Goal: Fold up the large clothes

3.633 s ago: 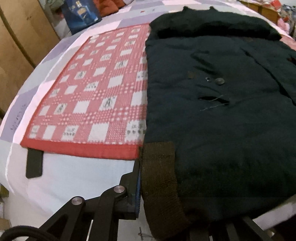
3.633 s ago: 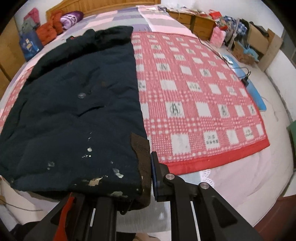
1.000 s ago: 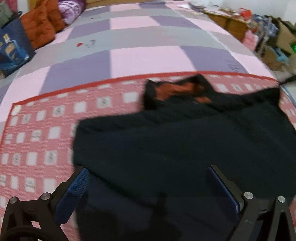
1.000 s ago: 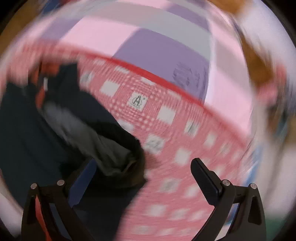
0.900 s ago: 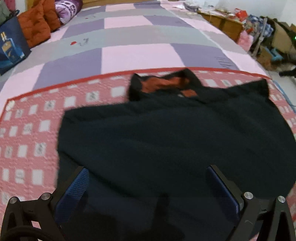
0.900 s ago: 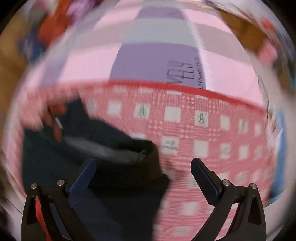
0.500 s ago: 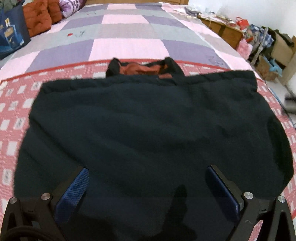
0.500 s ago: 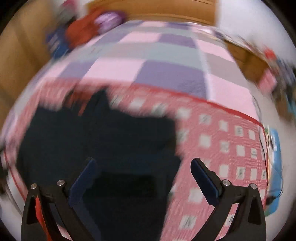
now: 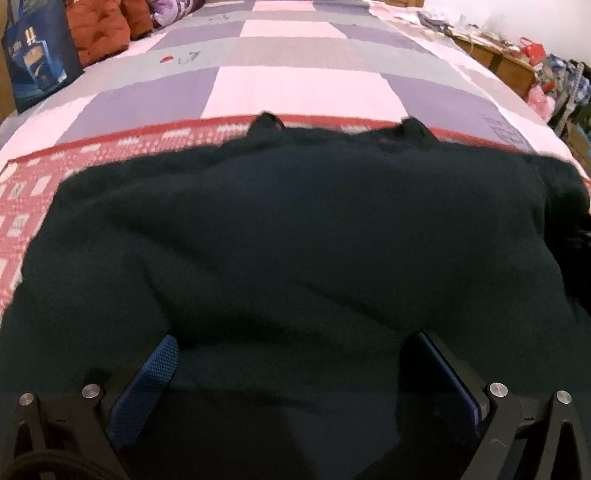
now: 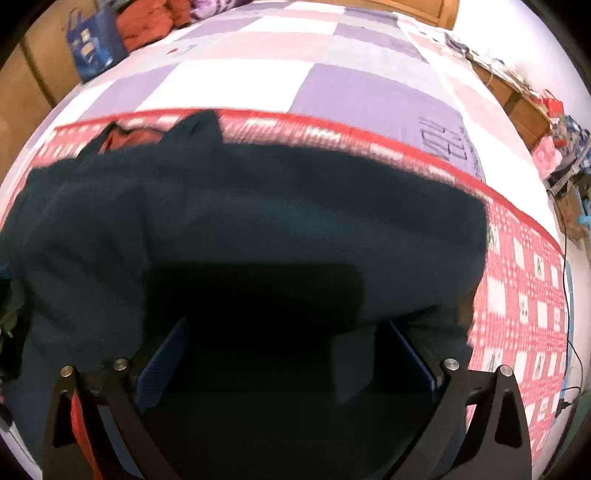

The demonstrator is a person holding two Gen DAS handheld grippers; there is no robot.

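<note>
A big dark navy coat (image 9: 295, 236) lies folded over on a red-and-white checked mat (image 9: 26, 199). Its collar tips poke up at the far edge, and a bit of orange lining (image 10: 125, 136) shows in the right wrist view. My left gripper (image 9: 295, 354) hovers just over the near part of the coat, jaws wide apart, blue pads (image 9: 147, 380) empty. My right gripper (image 10: 288, 343) is likewise open above the coat (image 10: 258, 221), nothing held between its fingers. The near fabric lies in shadow under both tools.
The mat (image 10: 524, 295) rests on a bed with a pink, purple and grey patchwork cover (image 9: 295, 62). A blue bag (image 9: 37, 66) and red cushions (image 9: 99, 33) sit at the far left. Boxes and clutter (image 9: 554, 81) line the right side; a cable (image 10: 565, 280) runs beside the mat.
Earlier both grippers were shut on the coat's hem corners. The hem has been carried over onto the upper half and released; both grippers now stand open and have drawn back lower over the folded coat.
</note>
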